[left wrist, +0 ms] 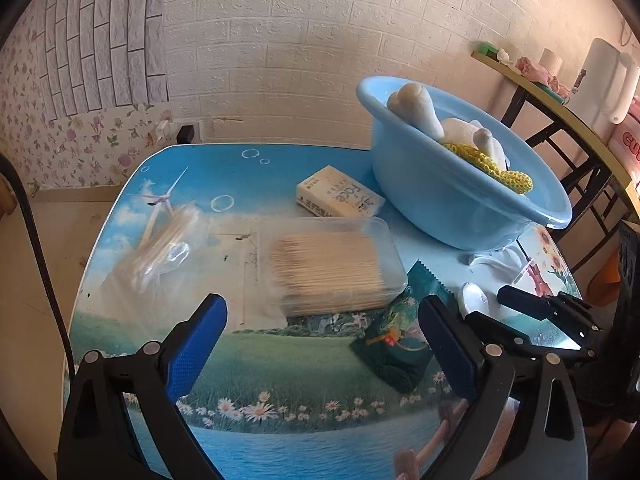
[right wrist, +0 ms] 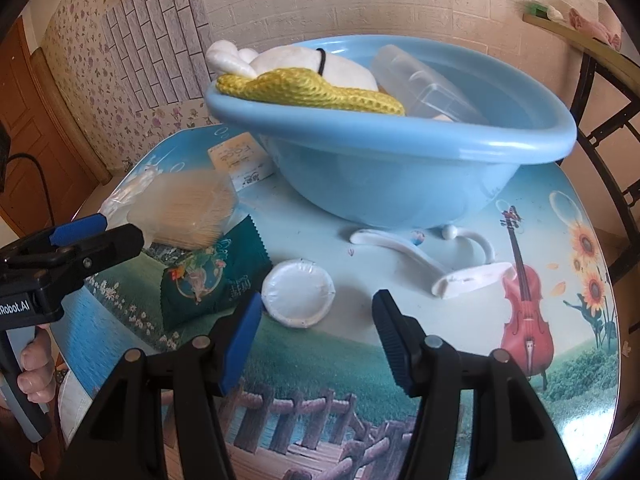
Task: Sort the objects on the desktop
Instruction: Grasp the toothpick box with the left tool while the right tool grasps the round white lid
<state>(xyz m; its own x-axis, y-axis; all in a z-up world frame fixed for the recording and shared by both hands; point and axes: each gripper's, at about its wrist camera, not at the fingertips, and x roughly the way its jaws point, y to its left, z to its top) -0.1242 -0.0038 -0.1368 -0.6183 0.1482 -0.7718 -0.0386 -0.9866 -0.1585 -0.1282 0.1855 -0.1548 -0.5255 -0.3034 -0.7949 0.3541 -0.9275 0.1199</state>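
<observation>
Two tools hang over a table [right wrist: 460,320] printed with meadow, sunflowers and a violin, and neither has anything between its pads. The left tool [left wrist: 320,344] stands spread wide above the grass print, its blue fingers [left wrist: 192,348] flanking empty air just short of a clear box of toothpicks [left wrist: 336,268]. The right tool [right wrist: 318,332] is spread about halfway, also bare, and points at a round white sealed packet [right wrist: 298,292] lying flat on the table just ahead of its tips. A dark green snack pouch [right wrist: 212,284] lies between the toothpick box and the white packet, touching the box's near corner. To the left of the box lies a loose clear bag of toothpicks [left wrist: 160,248], and behind the box sits a cream tissue pack [left wrist: 340,196] close to the foot of a light blue basin [right wrist: 380,176]. The basin stands at the far side of the table and holds a white plush toy [right wrist: 320,64], a yellow knitted cloth [right wrist: 312,90] draped over its rim, and a clear plastic container [right wrist: 428,88]. A white curved plastic piece [right wrist: 424,256] lies on the table in front of the basin, to the right of the round packet. A person's fingertips [right wrist: 36,372] grip the left tool's handle at the edge of the right wrist view.
</observation>
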